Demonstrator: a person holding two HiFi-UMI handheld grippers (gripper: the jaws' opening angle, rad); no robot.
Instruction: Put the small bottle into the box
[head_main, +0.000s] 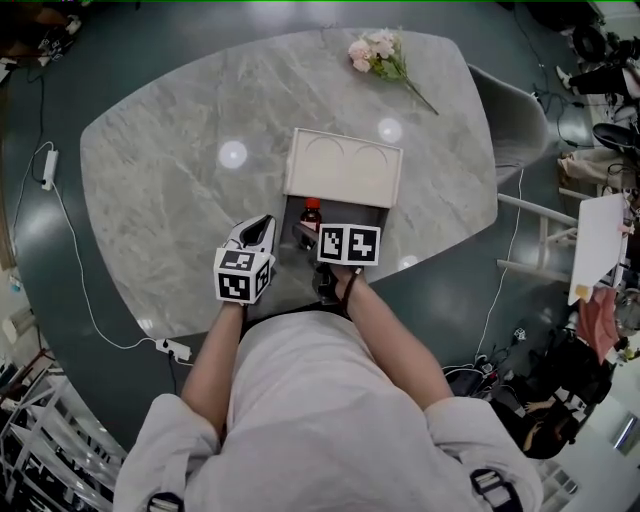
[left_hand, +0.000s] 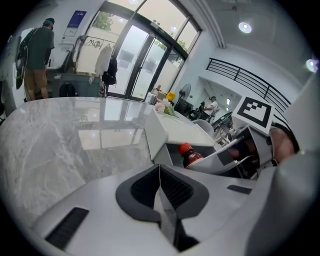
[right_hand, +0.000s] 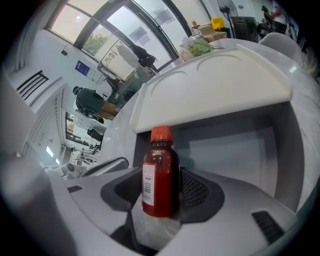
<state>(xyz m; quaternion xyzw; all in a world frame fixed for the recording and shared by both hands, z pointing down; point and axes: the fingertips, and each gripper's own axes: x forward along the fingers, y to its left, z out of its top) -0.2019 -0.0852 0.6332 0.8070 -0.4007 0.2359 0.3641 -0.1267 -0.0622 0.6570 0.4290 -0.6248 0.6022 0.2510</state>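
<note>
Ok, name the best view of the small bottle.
The right gripper view: the small bottle stands whole between the jaws of the right hand-held gripper. The left gripper view shows only its cap and shoulder; the head view, its top.

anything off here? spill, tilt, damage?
Nothing stands out. The small bottle is upright and capped in the right gripper at the open box; no spill shows. The left gripper is shut, empty.

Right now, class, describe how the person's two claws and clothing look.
The left claw and right claw are pale grey moulded plastic with dark ribbed pads. Each carries a white cube printed with black square markers. The person wears a light grey short-sleeved top.
</note>
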